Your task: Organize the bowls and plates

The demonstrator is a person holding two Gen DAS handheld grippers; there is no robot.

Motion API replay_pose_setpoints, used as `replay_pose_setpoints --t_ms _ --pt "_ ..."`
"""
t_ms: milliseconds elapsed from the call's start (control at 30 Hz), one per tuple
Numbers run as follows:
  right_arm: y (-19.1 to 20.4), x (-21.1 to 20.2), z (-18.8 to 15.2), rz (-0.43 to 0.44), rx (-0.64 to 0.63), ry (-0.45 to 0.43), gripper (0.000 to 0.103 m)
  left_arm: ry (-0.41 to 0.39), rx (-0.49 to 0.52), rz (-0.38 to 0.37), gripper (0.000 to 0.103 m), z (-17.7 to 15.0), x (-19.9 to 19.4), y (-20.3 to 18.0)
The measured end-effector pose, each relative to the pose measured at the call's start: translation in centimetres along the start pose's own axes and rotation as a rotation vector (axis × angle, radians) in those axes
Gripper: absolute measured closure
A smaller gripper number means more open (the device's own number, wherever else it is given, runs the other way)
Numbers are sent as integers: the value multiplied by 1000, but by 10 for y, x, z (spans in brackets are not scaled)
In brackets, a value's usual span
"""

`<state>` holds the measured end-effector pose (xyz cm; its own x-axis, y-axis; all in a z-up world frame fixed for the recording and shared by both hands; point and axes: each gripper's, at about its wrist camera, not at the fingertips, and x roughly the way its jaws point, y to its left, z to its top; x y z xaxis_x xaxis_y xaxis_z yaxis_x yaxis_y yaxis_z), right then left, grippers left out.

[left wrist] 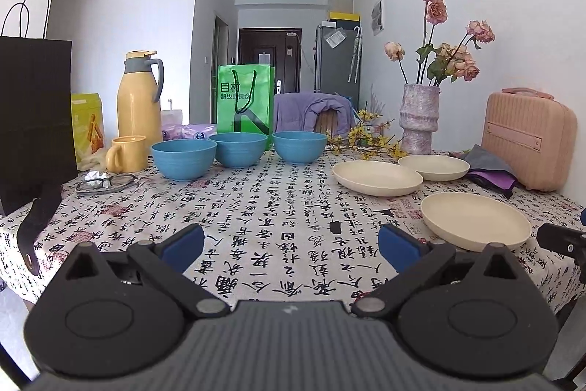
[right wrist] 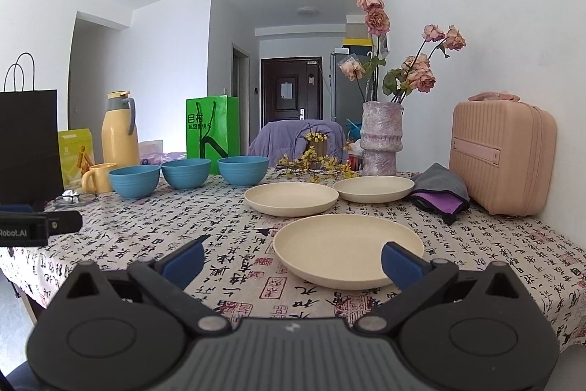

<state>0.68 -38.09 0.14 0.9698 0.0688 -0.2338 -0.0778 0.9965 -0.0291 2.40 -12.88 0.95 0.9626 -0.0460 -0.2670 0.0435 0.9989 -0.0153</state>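
Three blue bowls stand in a row at the back of the table: left bowl (left wrist: 184, 158) (right wrist: 134, 181), middle bowl (left wrist: 241, 149) (right wrist: 185, 173) and right bowl (left wrist: 299, 146) (right wrist: 243, 170). Three cream plates lie to the right: a near plate (left wrist: 475, 220) (right wrist: 347, 249), a middle plate (left wrist: 377, 177) (right wrist: 291, 199) and a far plate (left wrist: 433, 167) (right wrist: 373, 189). My left gripper (left wrist: 291, 246) hovers open over the tablecloth, nothing between its blue pads. My right gripper (right wrist: 293, 261) is open at the near plate's front edge, its right pad over the rim.
A patterned tablecloth (left wrist: 278, 207) covers the table. At the back stand a black bag (left wrist: 34, 112), a yellow flask (left wrist: 139, 101), a yellow mug (left wrist: 126, 154), a green bag (left wrist: 244, 101) and a flower vase (left wrist: 419, 120). Glasses (left wrist: 104, 183), folded cloths (right wrist: 441, 193) and a pink case (right wrist: 503, 156) lie around.
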Motion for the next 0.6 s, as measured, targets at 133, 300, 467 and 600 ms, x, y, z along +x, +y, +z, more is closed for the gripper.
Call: replay_pose_setpoints --t_ms 133,300,467,600 --pt "-1 5 1 -17 3 3 0 16 -3 -1 0 -1 7 1" --pt "0 14 -1 -32 -16 5 0 45 -10 8 0 -6 17 3" --pt "-1 25 4 -44 -34 -2 0 54 -13 19 0 -4 30 5" --pt "-5 38 12 -58 -36 -7 0 67 -15 24 0 -2 42 6"
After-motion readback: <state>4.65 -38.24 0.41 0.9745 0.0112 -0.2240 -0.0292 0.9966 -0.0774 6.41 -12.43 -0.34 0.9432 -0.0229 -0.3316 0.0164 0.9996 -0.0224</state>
